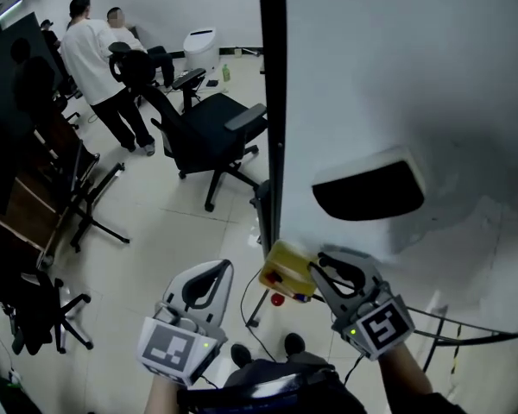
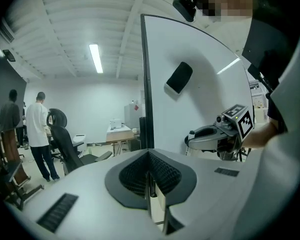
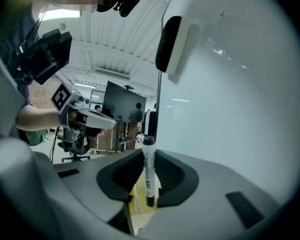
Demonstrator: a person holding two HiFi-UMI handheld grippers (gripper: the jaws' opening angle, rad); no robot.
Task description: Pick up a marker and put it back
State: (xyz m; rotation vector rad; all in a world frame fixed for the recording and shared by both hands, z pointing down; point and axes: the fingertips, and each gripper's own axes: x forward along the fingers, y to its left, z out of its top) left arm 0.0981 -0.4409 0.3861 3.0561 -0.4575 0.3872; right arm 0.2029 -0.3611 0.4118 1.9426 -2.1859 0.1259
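A marker [image 3: 149, 176] is held upright by the right tongs [image 3: 149, 159], near the whiteboard [image 3: 230, 109]; at their nine o'clock, the left tongs [image 2: 150, 166] are closed and empty.

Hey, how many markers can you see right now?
1. A marker stands upright, clamped in the right claw, close to the whiteboard. The yellow box beside that claw could hide more.

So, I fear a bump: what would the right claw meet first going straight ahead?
Likely the whiteboard's black side frame, past the marker the right claw grips; the yellow object seems lower, but depth is unclear.
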